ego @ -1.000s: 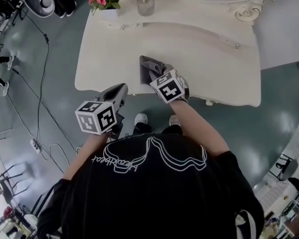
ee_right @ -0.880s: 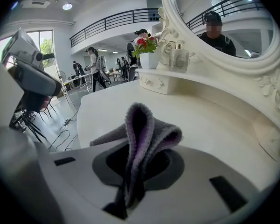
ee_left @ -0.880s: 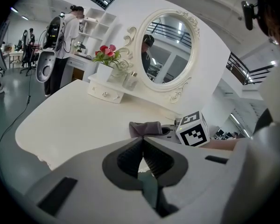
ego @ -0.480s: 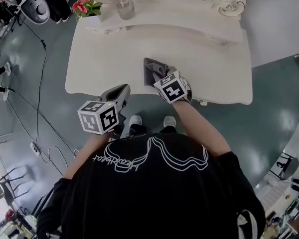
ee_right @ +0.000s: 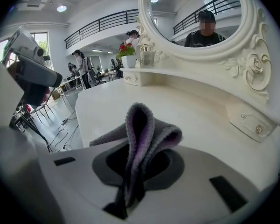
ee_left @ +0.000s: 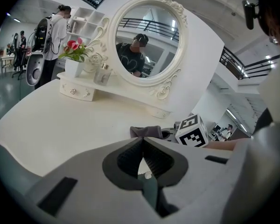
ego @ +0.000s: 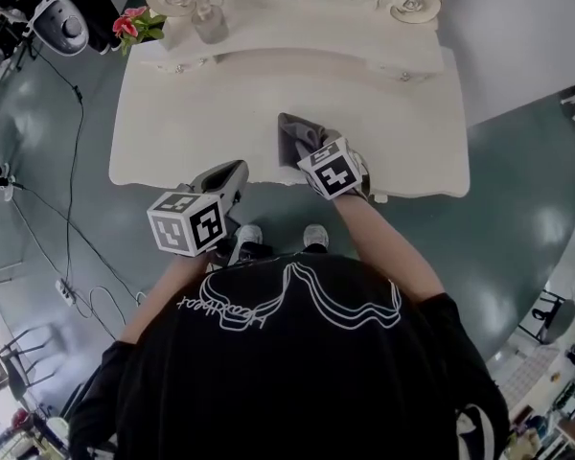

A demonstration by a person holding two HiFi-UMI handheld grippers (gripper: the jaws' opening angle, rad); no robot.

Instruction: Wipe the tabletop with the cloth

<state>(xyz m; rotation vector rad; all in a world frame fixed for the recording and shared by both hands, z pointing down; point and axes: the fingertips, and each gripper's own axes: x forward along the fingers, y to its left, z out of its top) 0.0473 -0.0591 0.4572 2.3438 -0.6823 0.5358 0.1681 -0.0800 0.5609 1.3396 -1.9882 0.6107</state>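
Note:
A grey cloth [ego: 293, 137] lies bunched near the front edge of the white dressing table [ego: 220, 113]. My right gripper [ego: 311, 149] is shut on the cloth, whose folded purple-grey pile [ee_right: 142, 129] stands up between the jaws above the tabletop [ee_right: 186, 111]. My left gripper [ego: 232, 174] hovers at the table's front edge, left of the cloth, shut with nothing in it; its dark pads meet at the tips [ee_left: 142, 143]. From the left gripper view the cloth [ee_left: 147, 131] and the right gripper's marker cube [ee_left: 192, 131] sit just beyond the jaws.
At the back stands an oval mirror [ee_left: 147, 43] on a raised shelf [ego: 268, 41]. A pot of pink flowers [ego: 134, 25] and a glass bottle [ego: 207, 22] sit at the back left. Cables [ego: 72, 209] trail on the floor to the left.
The head view has shifted, so the table sits further left and up in the picture. Both grippers and the cloth keep about the same place at the front edge.

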